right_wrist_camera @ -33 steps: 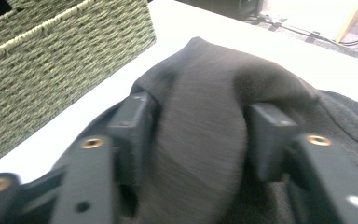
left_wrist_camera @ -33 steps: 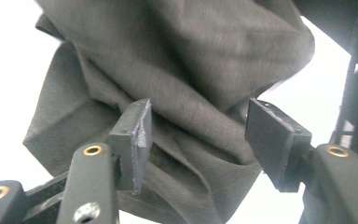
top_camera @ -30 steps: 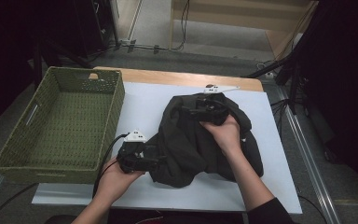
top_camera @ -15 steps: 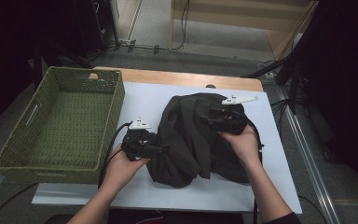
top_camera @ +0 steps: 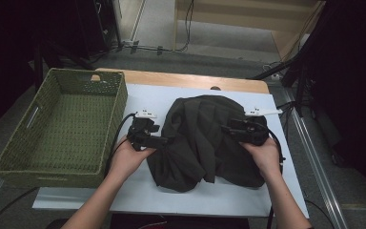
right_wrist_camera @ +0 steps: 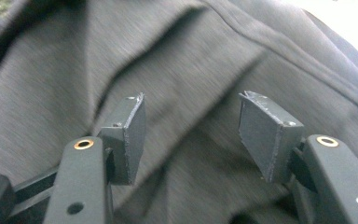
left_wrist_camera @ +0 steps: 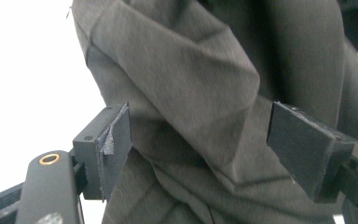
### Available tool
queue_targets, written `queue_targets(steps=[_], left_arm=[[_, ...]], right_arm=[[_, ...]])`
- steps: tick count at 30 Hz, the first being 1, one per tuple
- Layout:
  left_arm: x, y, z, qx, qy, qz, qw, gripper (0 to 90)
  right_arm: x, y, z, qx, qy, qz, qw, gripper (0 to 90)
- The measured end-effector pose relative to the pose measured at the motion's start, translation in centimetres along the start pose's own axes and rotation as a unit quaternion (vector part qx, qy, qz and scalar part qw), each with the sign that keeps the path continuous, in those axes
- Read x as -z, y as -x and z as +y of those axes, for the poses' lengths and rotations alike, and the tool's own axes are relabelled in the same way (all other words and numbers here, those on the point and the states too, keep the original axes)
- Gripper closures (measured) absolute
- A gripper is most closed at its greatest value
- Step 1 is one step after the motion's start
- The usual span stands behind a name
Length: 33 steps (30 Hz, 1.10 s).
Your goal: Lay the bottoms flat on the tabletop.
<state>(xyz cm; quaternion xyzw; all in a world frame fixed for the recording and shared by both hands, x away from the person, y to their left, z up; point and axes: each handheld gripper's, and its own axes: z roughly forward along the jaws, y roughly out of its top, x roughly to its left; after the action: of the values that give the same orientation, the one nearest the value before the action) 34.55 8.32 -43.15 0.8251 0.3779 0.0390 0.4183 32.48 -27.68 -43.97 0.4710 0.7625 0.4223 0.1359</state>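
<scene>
A dark grey garment (top_camera: pixel 195 157) lies crumpled on the white table cover (top_camera: pixel 147 98). My left gripper (top_camera: pixel 164 140) is at the garment's left edge and points right. Its jaws have just been opening, and in the left gripper view (left_wrist_camera: pixel 198 140) they stand wide apart with a fold of the cloth (left_wrist_camera: pixel 191 84) between them, not pinched. My right gripper (top_camera: pixel 225 128) rests over the garment's right part and points left. Its jaws have just been closing a little, and in the right gripper view (right_wrist_camera: pixel 191 135) they still stand apart above the cloth (right_wrist_camera: pixel 191 70).
A green woven basket (top_camera: pixel 100 124) stands at the left of the table, close to my left hand. A wooden table edge (top_camera: pixel 190 81) runs along the far side. Metal rails flank the table, and cables lie on the floor beyond.
My left gripper let go of the cloth's left edge and moved a little farther from me. My right gripper slid right and toward me across the garment, which now lies flatter.
</scene>
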Motion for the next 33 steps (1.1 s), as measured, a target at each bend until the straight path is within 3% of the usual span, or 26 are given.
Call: queue_targets(steps=[9, 12, 17, 20, 27, 31, 33], left_arm=[[-0.9, -0.7, 1.3, -0.006, -0.014, 0.01, 0.9998, 23.3], [-0.8, -1.0, 1.7, 0.009, -0.013, 0.002, 0.9999, 26.0], [-0.2, -1.1, 2.8, 0.01, -0.009, 0.001, 0.9999, 38.7], [0.1, -0.9, 3.4, -0.001, -0.006, -0.004, 1.0, 47.6], [0.0, -1.0, 4.8, -0.012, -0.005, -0.013, 0.9998, 63.0], [-0.1, -1.2, 5.3, -0.019, 0.0, -0.024, 0.9995, 80.6], [-0.1, -1.3, 5.8, -0.026, -0.002, -0.023, 0.9994, 88.2]], right_arm=[[1.0, 1.2, -0.7, -0.012, -0.006, -0.01, 0.9999, 38.8], [1.4, 1.6, -0.8, -0.02, -0.006, -0.013, 0.9997, 38.9], [2.2, 2.0, -0.7, -0.027, -0.001, -0.013, 0.9996, 47.3], [2.7, 2.1, -0.4, -0.032, -0.002, -0.017, 0.9993, 52.3], [3.2, 2.7, 0.1, -0.049, 0.012, -0.021, 0.9985, 71.8], [2.7, 2.7, 0.6, -0.043, 0.009, -0.025, 0.9987, 86.2], [2.5, 2.7, 0.9, -0.044, 0.011, -0.022, 0.9987, 87.4]])
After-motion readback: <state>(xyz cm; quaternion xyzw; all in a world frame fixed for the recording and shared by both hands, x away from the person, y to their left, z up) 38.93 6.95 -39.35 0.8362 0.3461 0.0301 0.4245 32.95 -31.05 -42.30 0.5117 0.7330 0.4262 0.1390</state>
